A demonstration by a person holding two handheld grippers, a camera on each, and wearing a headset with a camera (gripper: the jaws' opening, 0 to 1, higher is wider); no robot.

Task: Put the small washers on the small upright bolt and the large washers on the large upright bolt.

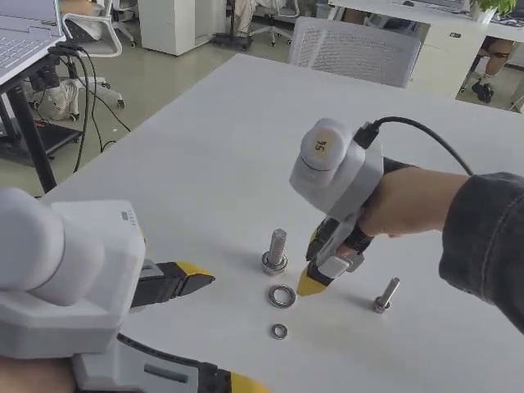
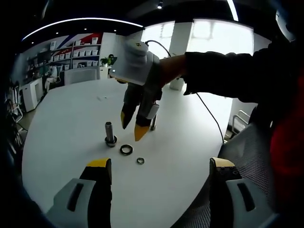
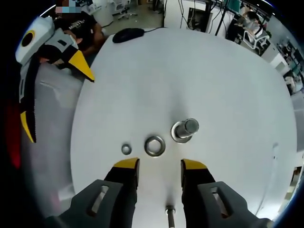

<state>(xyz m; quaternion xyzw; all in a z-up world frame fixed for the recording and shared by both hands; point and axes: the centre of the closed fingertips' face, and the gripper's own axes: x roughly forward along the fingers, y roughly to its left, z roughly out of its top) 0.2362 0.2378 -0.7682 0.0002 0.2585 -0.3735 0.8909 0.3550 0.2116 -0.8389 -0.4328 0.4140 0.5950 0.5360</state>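
Currently I'm on the large-washer pick. The right gripper (image 1: 314,277) hovers mid-frame in the head view, fingers spread and holding nothing, with its yellow tips just beside the large washer (image 1: 282,295). That washer lies flat on the white worktop (image 1: 205,164), a thin shiny metal ring. Next move, as I judge it: lower, straddle the ring, pinch its rim, lift, then thread it over the large bolt (image 1: 277,246) standing just up-left of it. A ring this flat may skid rather than lift, so the pinch has to be square. At the large bolt's foot there is a wider ring — washer or bolt head, I cannot tell. The small washer (image 1: 279,331) lies below the large one, apart from it. The small bolt (image 1: 386,295) stands right of the gripper — untouched. The left gripper (image 2: 161,164) sits in the lower left of the head view, fingers wide apart, empty.
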